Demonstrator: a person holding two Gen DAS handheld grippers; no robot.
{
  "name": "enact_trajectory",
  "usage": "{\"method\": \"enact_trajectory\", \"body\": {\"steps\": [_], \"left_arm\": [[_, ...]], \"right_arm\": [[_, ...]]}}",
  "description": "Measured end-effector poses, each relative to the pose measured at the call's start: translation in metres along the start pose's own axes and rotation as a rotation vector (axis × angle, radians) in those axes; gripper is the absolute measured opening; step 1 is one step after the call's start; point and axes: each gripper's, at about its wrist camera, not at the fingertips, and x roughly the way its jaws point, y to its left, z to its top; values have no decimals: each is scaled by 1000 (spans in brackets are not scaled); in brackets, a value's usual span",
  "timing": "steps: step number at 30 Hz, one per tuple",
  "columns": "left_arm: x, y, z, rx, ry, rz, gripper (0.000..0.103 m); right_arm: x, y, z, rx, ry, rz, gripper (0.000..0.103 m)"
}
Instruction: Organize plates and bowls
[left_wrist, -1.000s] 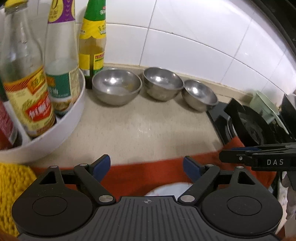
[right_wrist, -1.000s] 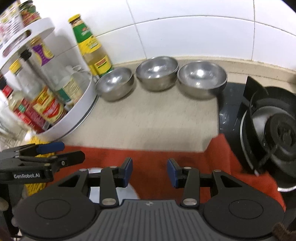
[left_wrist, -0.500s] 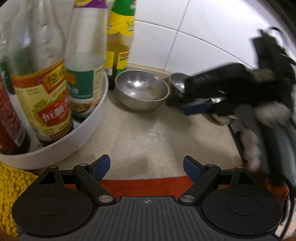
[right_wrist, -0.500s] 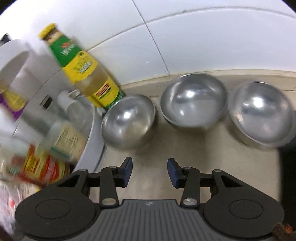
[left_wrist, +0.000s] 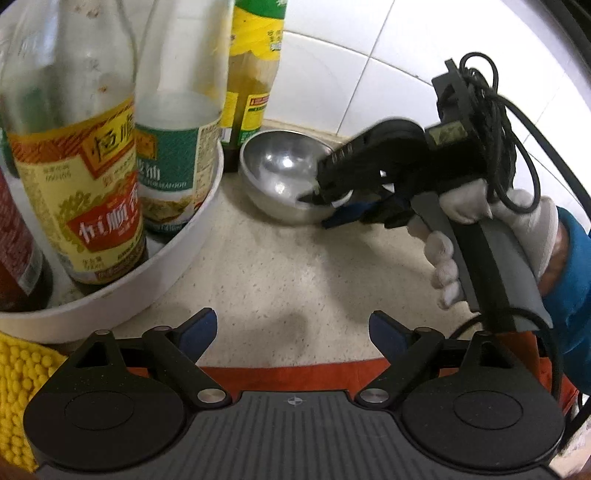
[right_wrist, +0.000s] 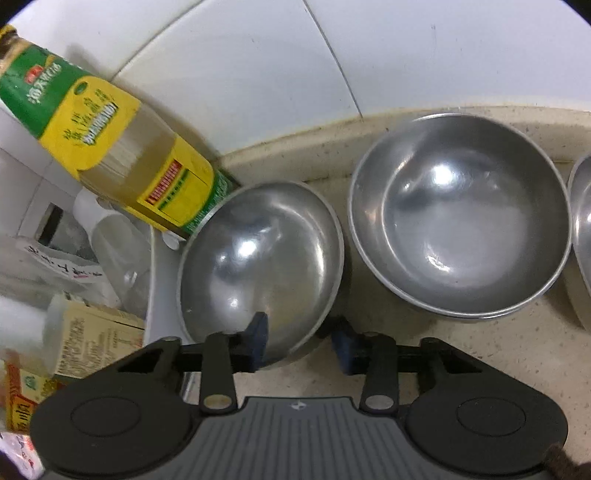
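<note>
two bottles (left_wrist: 92, 166) crowd the bowl (right_wrist: 258, 266) (right gripper (right_wrist: 299, 341) closing on its rim).

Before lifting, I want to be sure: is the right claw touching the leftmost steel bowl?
Cannot tell. Right wrist view: the closing right claw straddles the steel bowl rim; contact unclear.

Steel bowl (left_wrist: 284, 177) beside bottle tray (left_wrist: 177, 254)

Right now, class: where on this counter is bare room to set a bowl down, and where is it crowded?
Bare counter lies between the white bottle tray, the nearest steel bowl and the red cloth, ahead of the open left tongs. Along the wall it is crowded: bowls beside the green bottle, right tongs closing astride that bowl's rim.
</note>
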Motion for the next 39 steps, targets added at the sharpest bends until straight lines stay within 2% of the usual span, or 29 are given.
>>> {"method": "enact_trajectory", "body": {"steps": [1,7,13,15,17,21,22,23,24,26,29,33,39], "left_arm": [[0,0,2,8,-5,3,95],[-5,0,6,15,-27,-1,96],[11,-15,22,24,-36,-46,96],[25,-23,26,43,-9,-50,96],[45,-31,30,58,27,-40,91],[81,-41,33,97,98,-34,59],[87,-43,33,102,117,-32,56],[89,-47,33,124,93,-28,55],[91,-50,32,142,106,-24,50],[89,-57,30,175,121,-32,49],[80,-60,23,203,135,-54,47],[65,-65,14,215,152,-102,48],[59,-76,7,259,157,-127,51]], "right_arm": [[-2,-2,-2,-9,18,2,23],[-39,-16,-26,-135,118,-40,19],[-75,-42,-49,-139,163,-79,19],[-83,-49,-52,-121,159,-93,19],[-92,-58,-56,-93,137,-92,20],[-97,-67,-59,-50,69,-69,21],[-96,-69,-59,-34,58,-63,21],[-93,-71,-59,-22,53,-56,21],[-87,-71,-61,-14,54,-51,21],[-79,-71,-66,-2,78,-21,21],[-87,-69,-79,-32,96,-29,21],[-99,-72,-92,-5,111,-9,21],[-109,-77,-109,19,112,-30,21]]}}
